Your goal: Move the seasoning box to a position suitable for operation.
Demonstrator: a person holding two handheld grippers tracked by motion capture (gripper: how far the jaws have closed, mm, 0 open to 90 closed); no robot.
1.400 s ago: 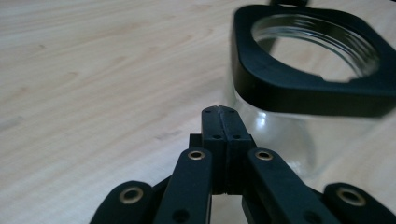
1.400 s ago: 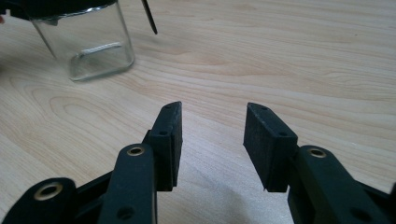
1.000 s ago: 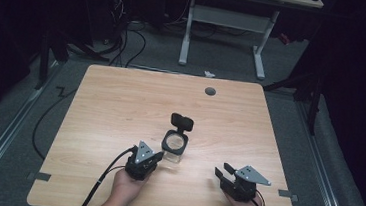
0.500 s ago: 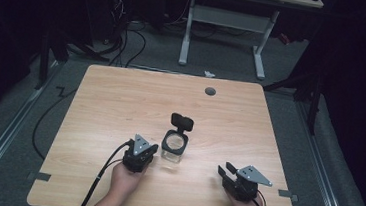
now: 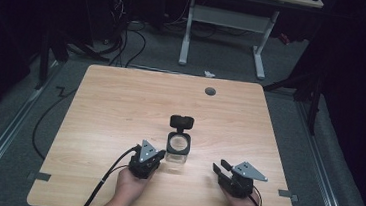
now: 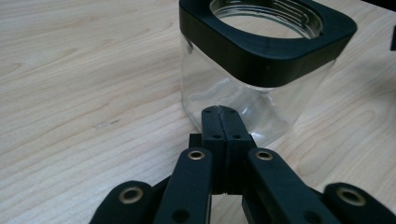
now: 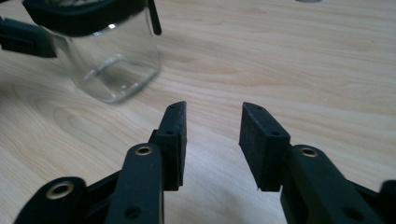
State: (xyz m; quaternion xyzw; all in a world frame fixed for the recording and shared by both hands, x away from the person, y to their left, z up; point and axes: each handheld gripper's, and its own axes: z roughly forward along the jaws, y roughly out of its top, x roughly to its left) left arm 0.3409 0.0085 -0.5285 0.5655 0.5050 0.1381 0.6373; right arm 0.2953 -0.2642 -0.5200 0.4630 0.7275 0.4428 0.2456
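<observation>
Left gripper [image 5: 152, 156] had pulled back slightly from the glass jar [image 5: 178, 148], jaws pressed together, empty; right gripper [image 5: 224, 168] stayed put, jaws apart. No readable writing.

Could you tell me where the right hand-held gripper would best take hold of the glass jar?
Probably across the jar's flat clear walls, just beneath its black collar, coming in level from the right. The right hand-held gripper is open, though whether it spans the jar is unclear.
</observation>
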